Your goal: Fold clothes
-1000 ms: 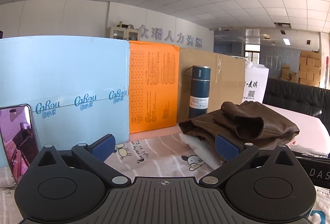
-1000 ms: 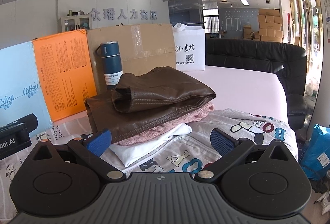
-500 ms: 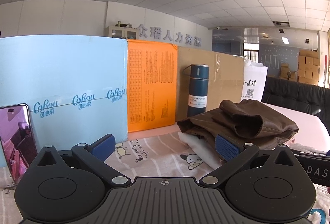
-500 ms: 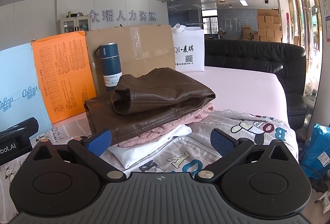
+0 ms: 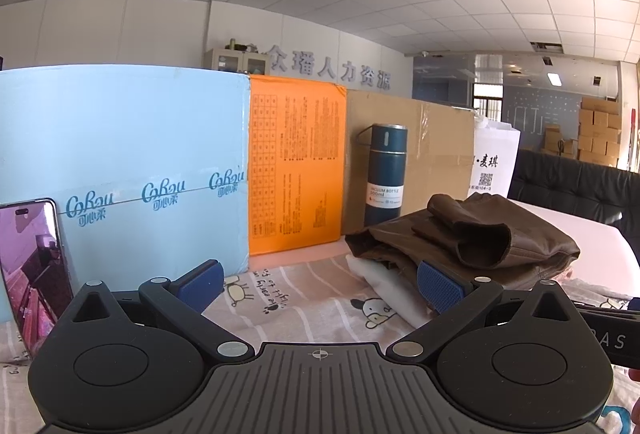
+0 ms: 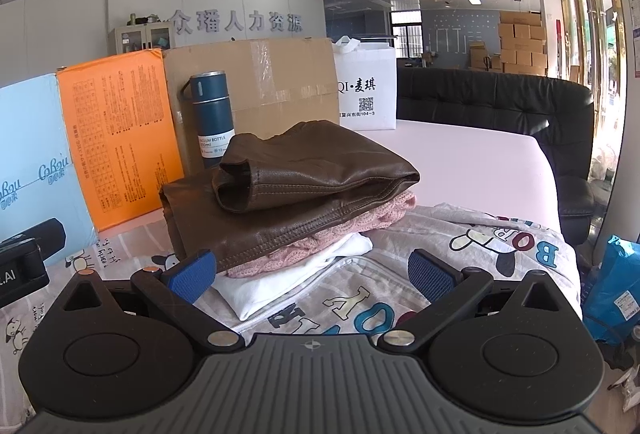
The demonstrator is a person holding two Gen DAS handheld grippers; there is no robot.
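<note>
Both my left gripper (image 5: 318,284) and right gripper (image 6: 312,274) gape wide, empty. The brown leather jacket (image 6: 292,190) tops the folded pile mid-table; soft, slippery, heavyish, so I'd pinch its stitched hem.

The left claw (image 5: 318,280) is spread wide, its two blue-padded fingers (image 5: 438,288) well apart with nothing between them. It hangs level just above the printed bed sheet (image 5: 312,308), pointing forward, and its right-side pad sits in front of the near edge of the clothes stack (image 5: 460,238); contact cannot be told. The right claw (image 6: 312,274) is spread just as wide and grips nothing. It is held level over the same sheet, facing the stack head-on, its left-side pad (image 6: 192,276) close before the stack's lower layers.
</note>
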